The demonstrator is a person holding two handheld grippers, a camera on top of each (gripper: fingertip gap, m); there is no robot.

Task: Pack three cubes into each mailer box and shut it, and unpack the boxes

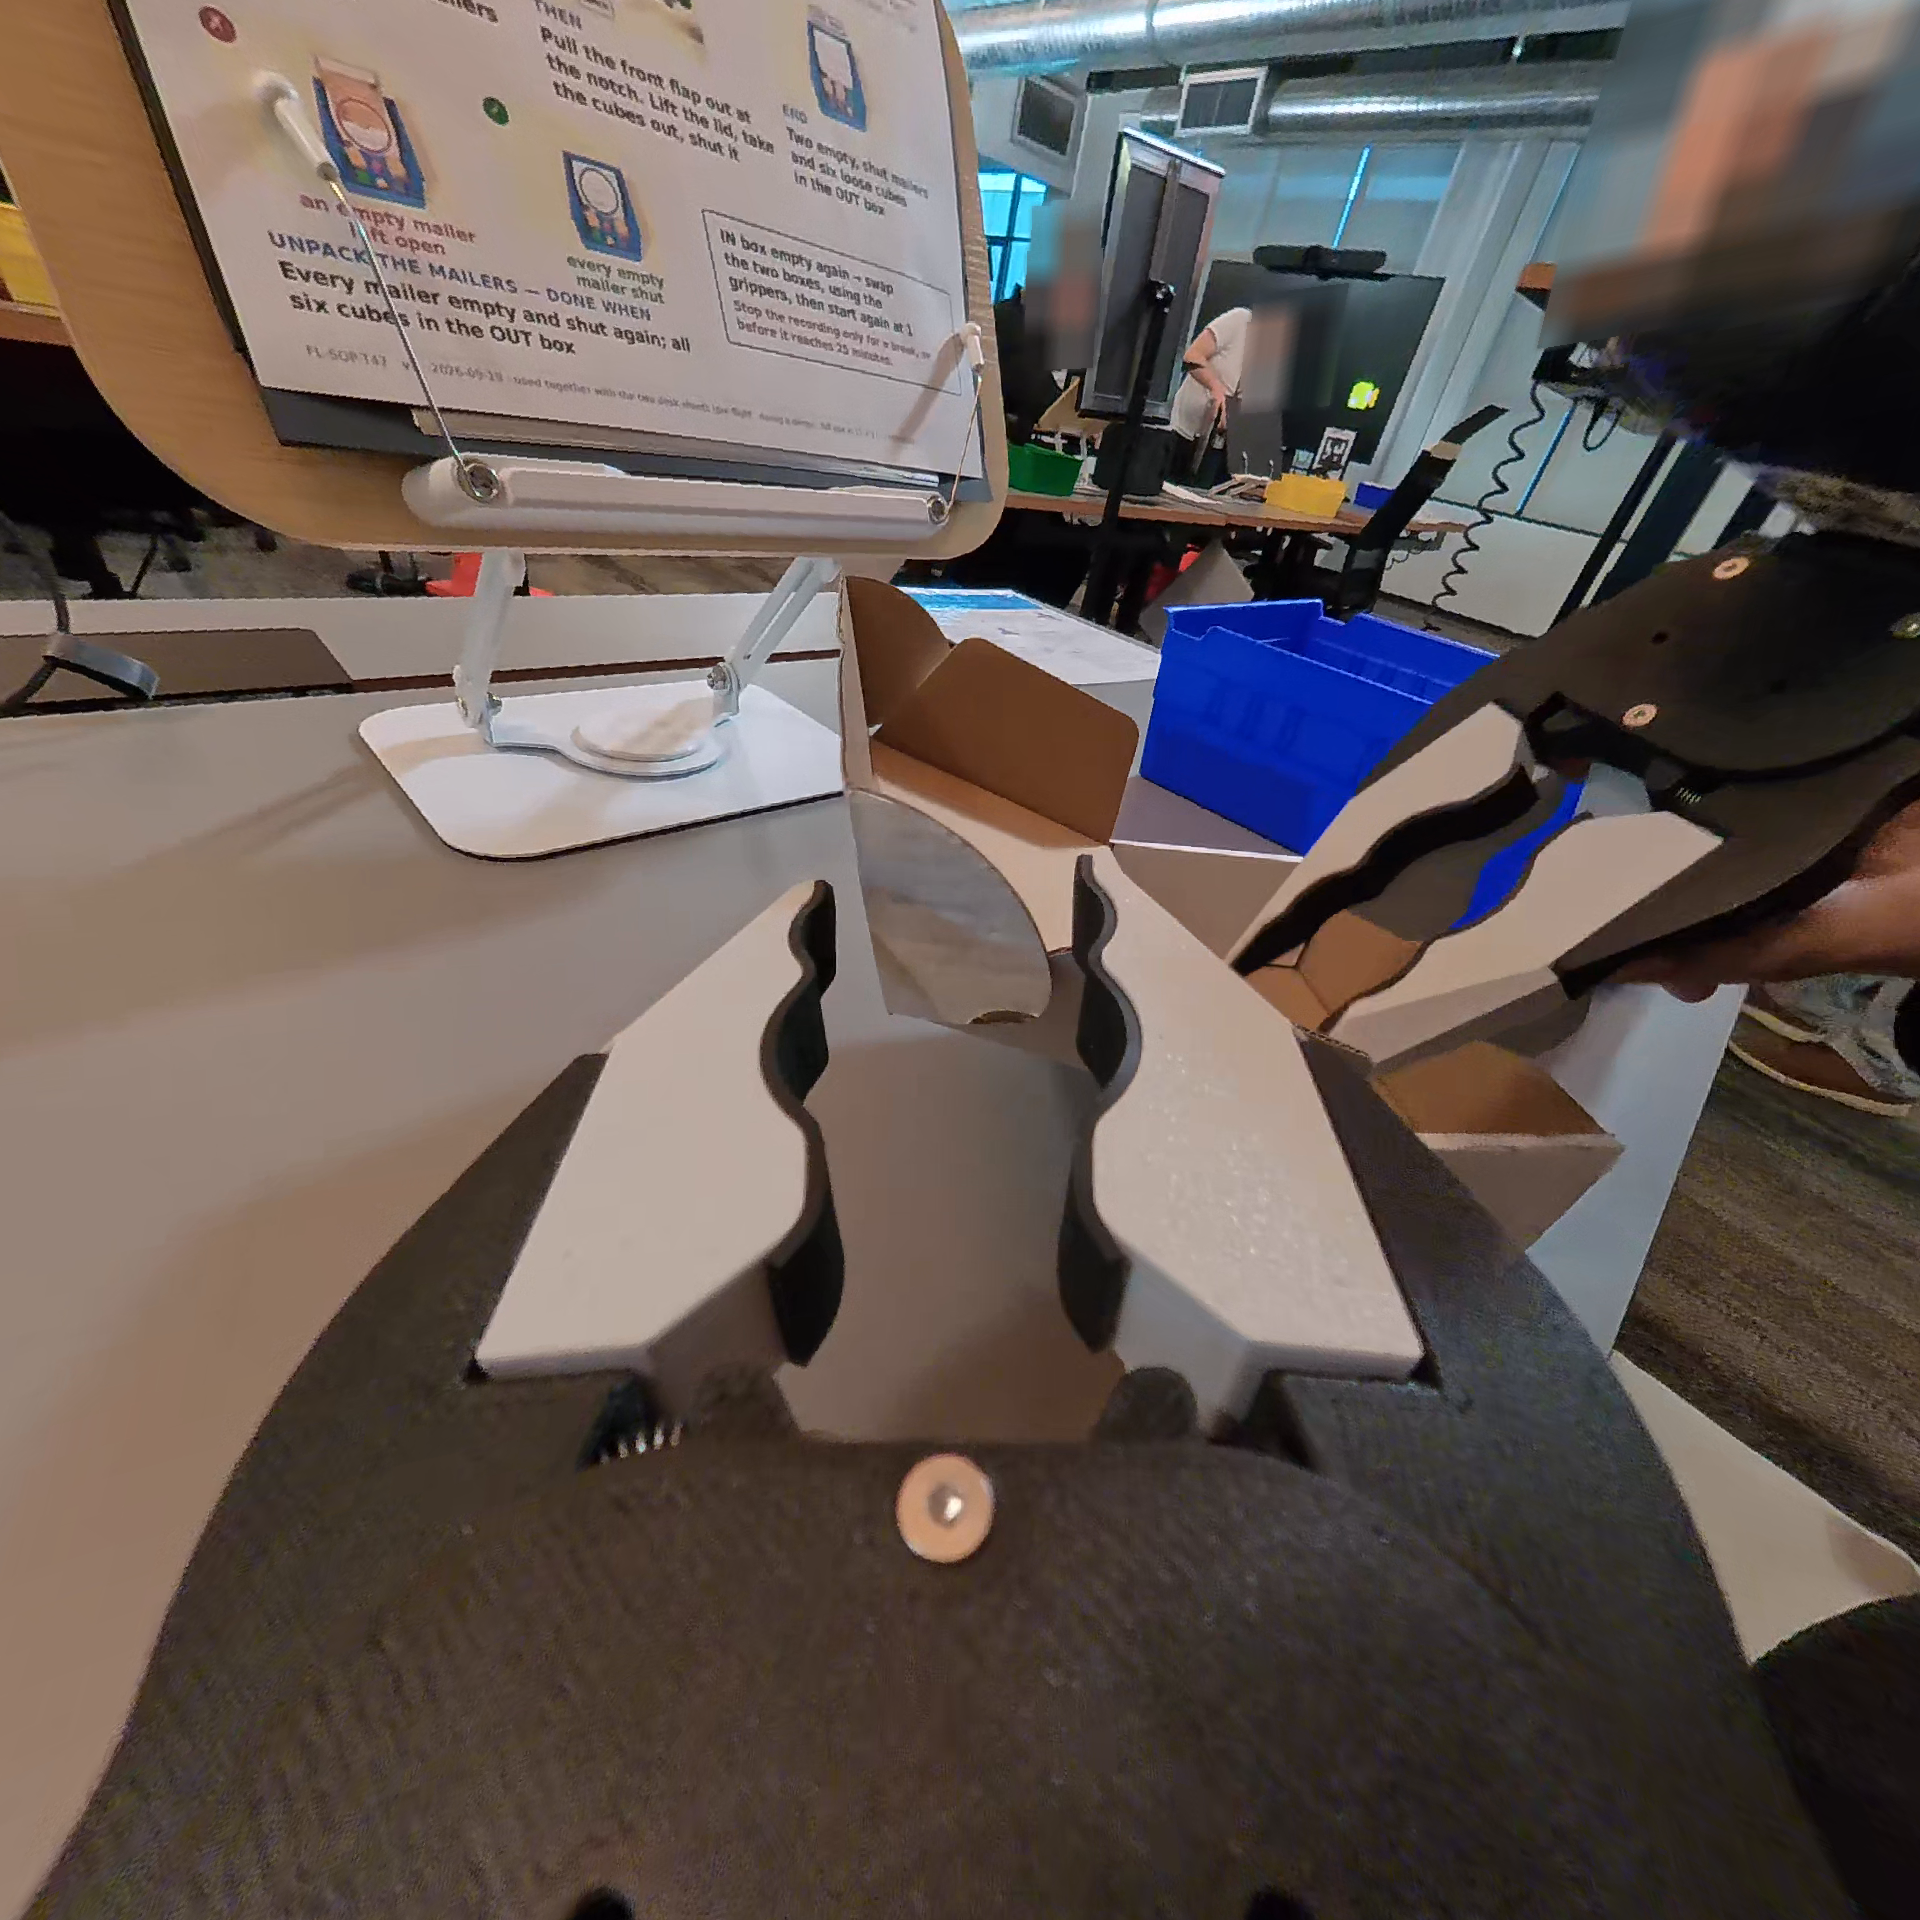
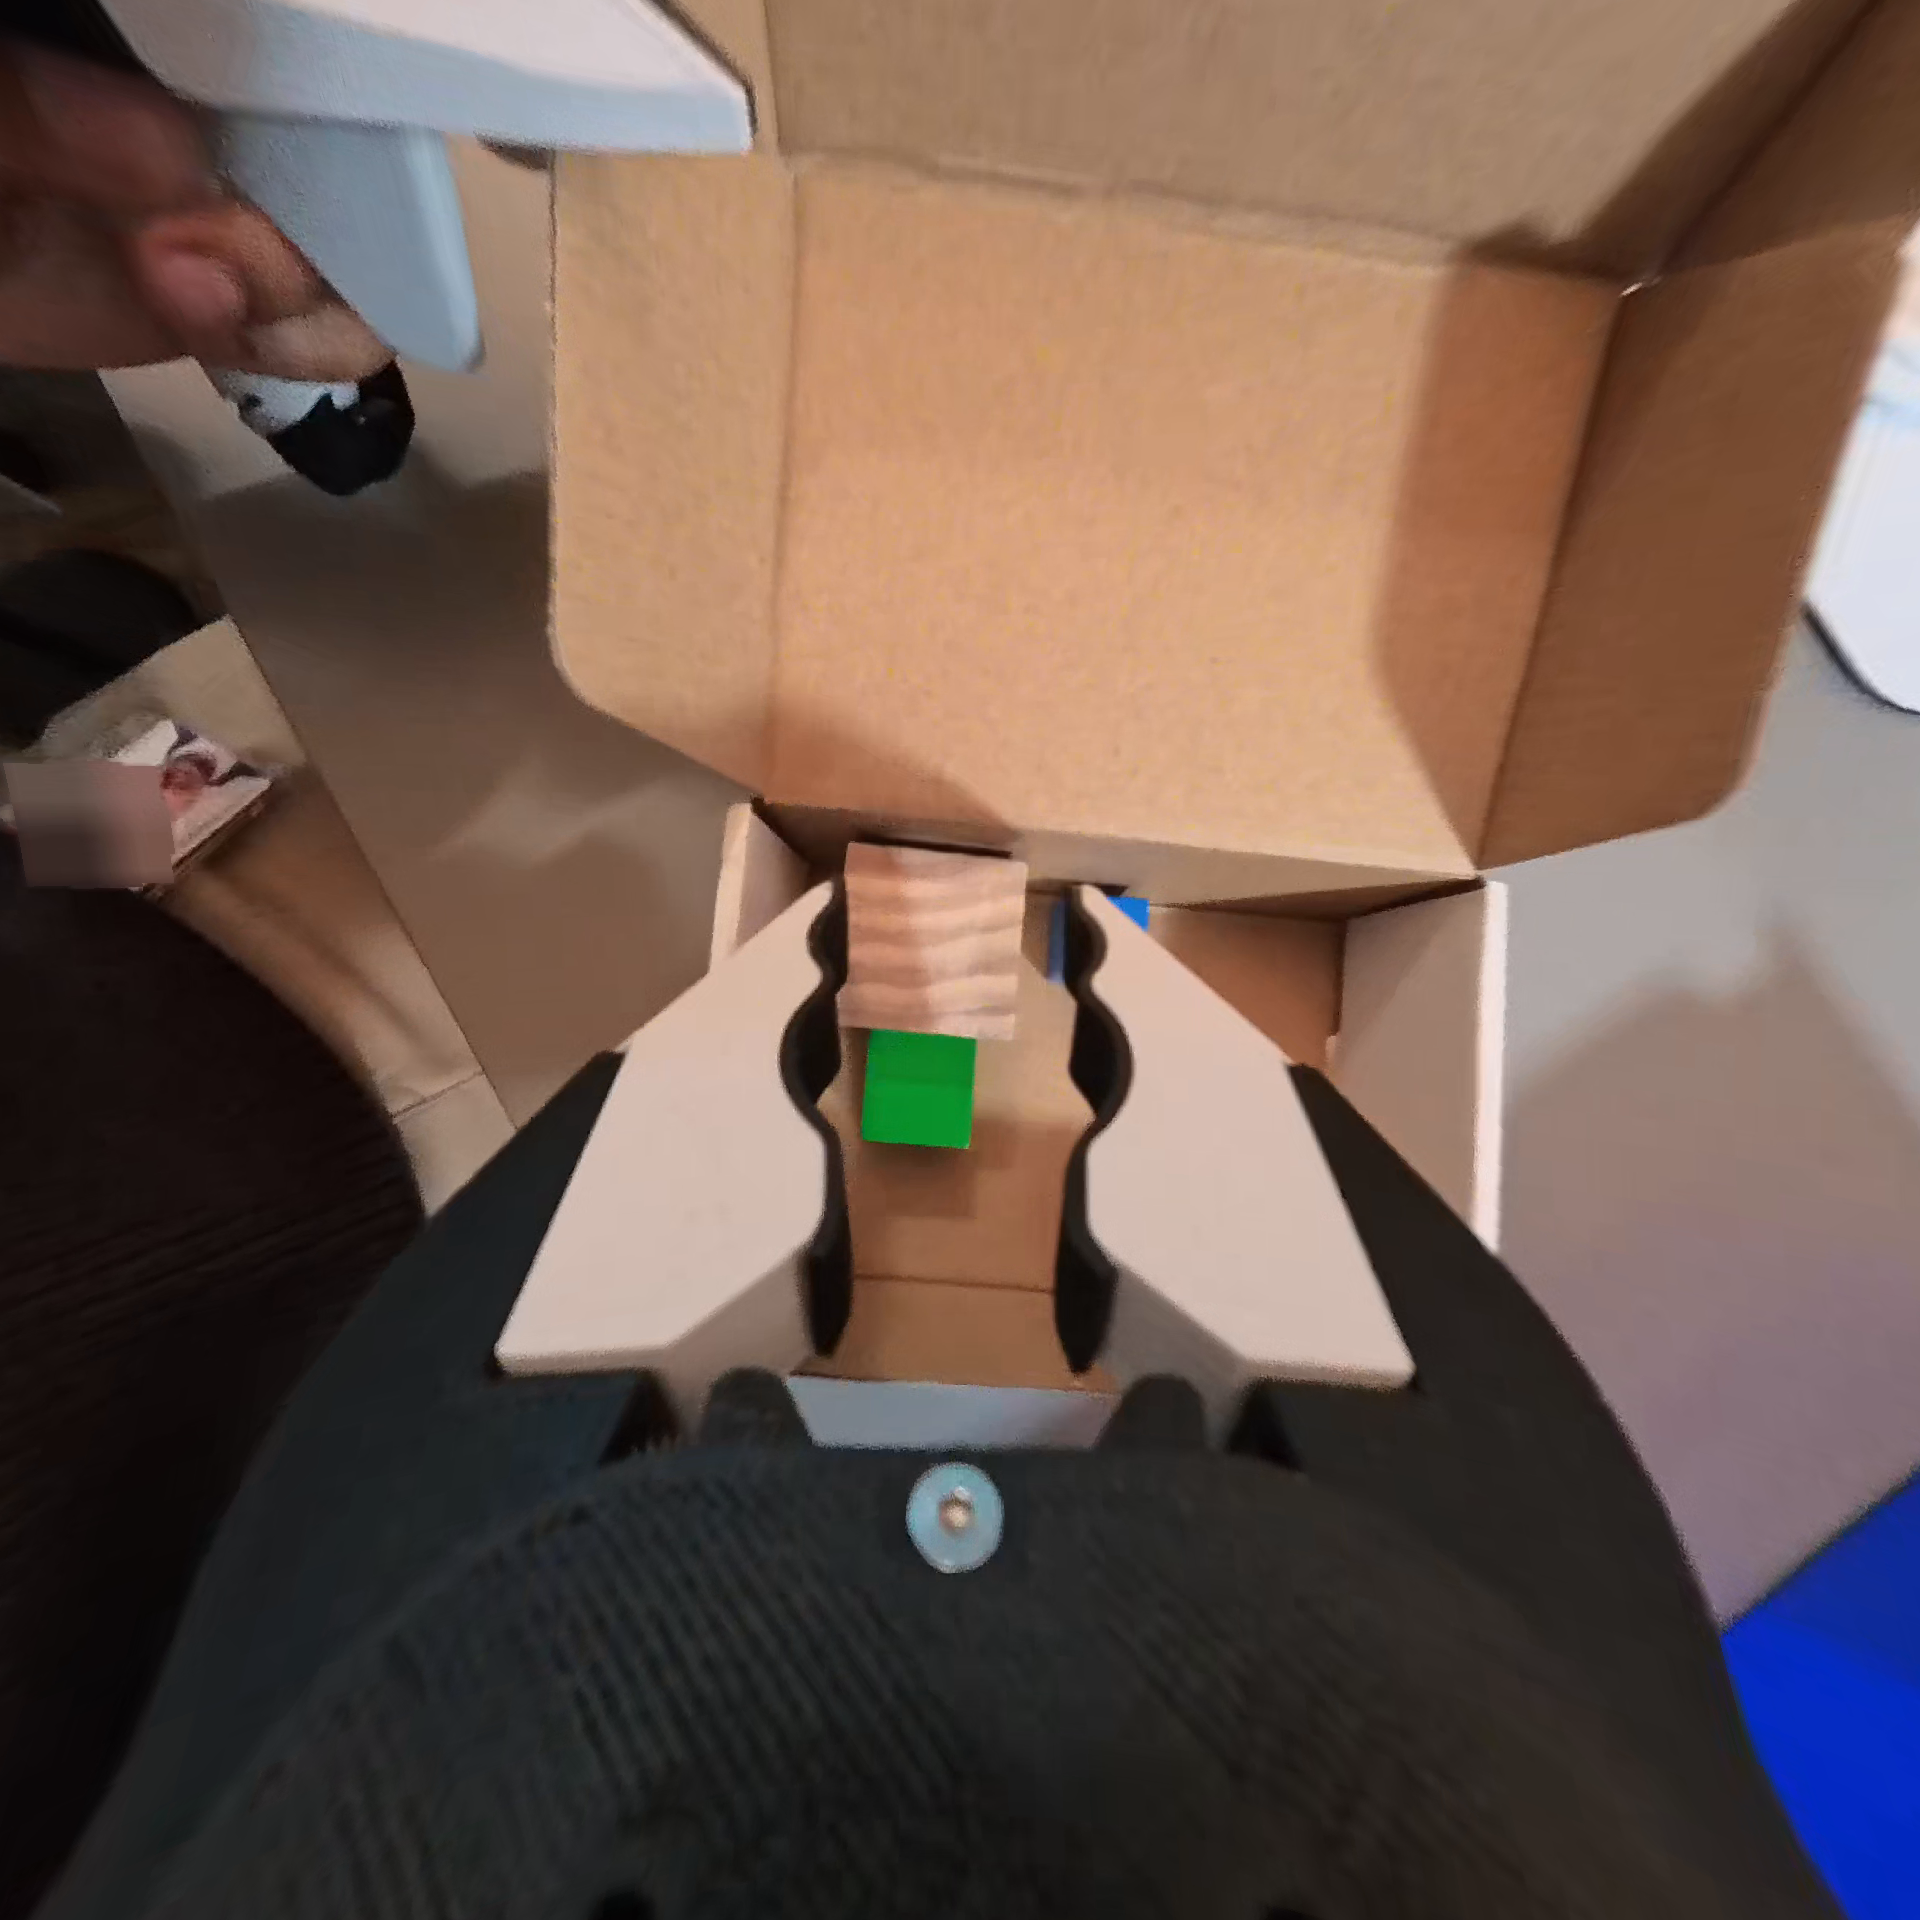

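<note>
An open cardboard mailer box (image 2: 1039, 520) stands on the table with its lid up. My right gripper (image 2: 954, 904) points down into it, jaws apart. A plain wooden cube (image 2: 930, 940) sits between the fingertips, touching the left one, with a gap to the right one. A green cube (image 2: 920, 1091) lies on the box floor below. A blue cube (image 2: 1117, 914) peeks out behind the right finger. My left gripper (image 1: 956, 925) is open and empty, with a white side flap (image 1: 951, 914) of the box (image 1: 997, 717) at its tips. The right gripper (image 1: 1288, 987) also shows there, over the box.
A document stand (image 1: 582, 769) with an instruction sheet stands at the back of the grey table (image 1: 208, 935). A blue bin (image 1: 1299, 707) sits behind the box, and a corner of a blue bin (image 2: 1829, 1714) shows. The table edge runs close on the right. Across from one pair of fingers to the other is roughly 12 cm.
</note>
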